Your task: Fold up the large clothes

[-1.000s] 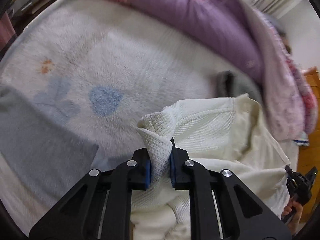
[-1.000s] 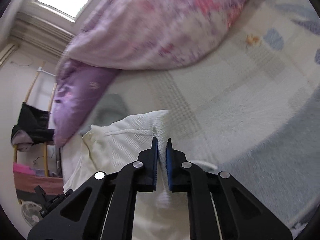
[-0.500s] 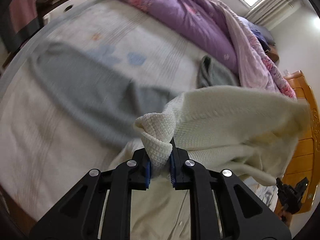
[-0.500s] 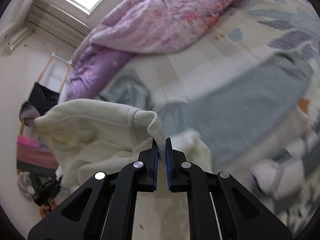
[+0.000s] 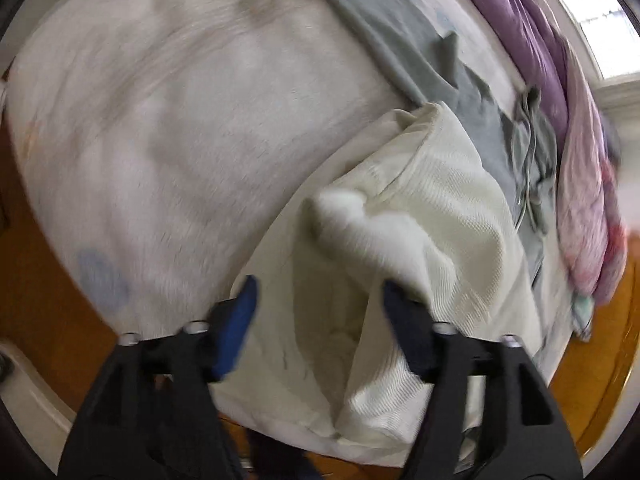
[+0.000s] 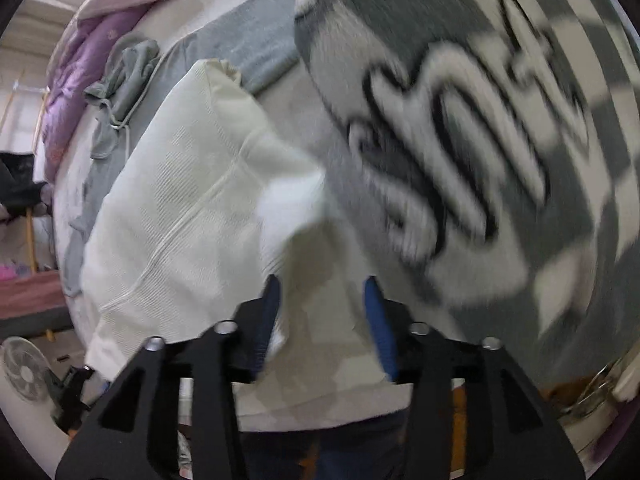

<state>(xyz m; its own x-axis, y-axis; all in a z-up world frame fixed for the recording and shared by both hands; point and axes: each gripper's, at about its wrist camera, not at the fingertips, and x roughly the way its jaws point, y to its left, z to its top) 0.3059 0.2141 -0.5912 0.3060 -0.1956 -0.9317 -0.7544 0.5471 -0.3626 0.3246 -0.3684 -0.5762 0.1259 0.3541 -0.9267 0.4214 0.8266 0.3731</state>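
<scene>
While lying folded near the foot edge of the bed (image 5: pixel 168 128), cream waffle-knit garment (image 5: pixel 452 216) running its long axis away from the cameras toward the quilts, far end with a folded corner pointing up-bed, near end hanging just over the mattress edge. Resting partly on a long grey garment (image 5: pixel 392 36) spread across the pale fleecy blanket, with a crumpled grey-green drawstring piece (image 6: pixel 120 76) just beyond its far end and a purple quilt (image 5: pixel 520 20) and pink floral quilt (image 5: pixel 584 208) bunched farther back. Lying just beside it in the right wrist view, a grey-and-white checked knit with black-outlined lettering (image 6: pixel 460 140), blurred. Left gripper (image 5: pixel 316 296) pointing steeply down over the near end, jaws having just been opening, now standing wide, a raised cream fold between them but pads not pressing it. Right gripper (image 6: pixel 320 296) likewise angling steeply down, jaws having just been opening, parted, cream cloth below them, not pinched. Standing fan (image 6: pixel 24 368) showing at floor level.
</scene>
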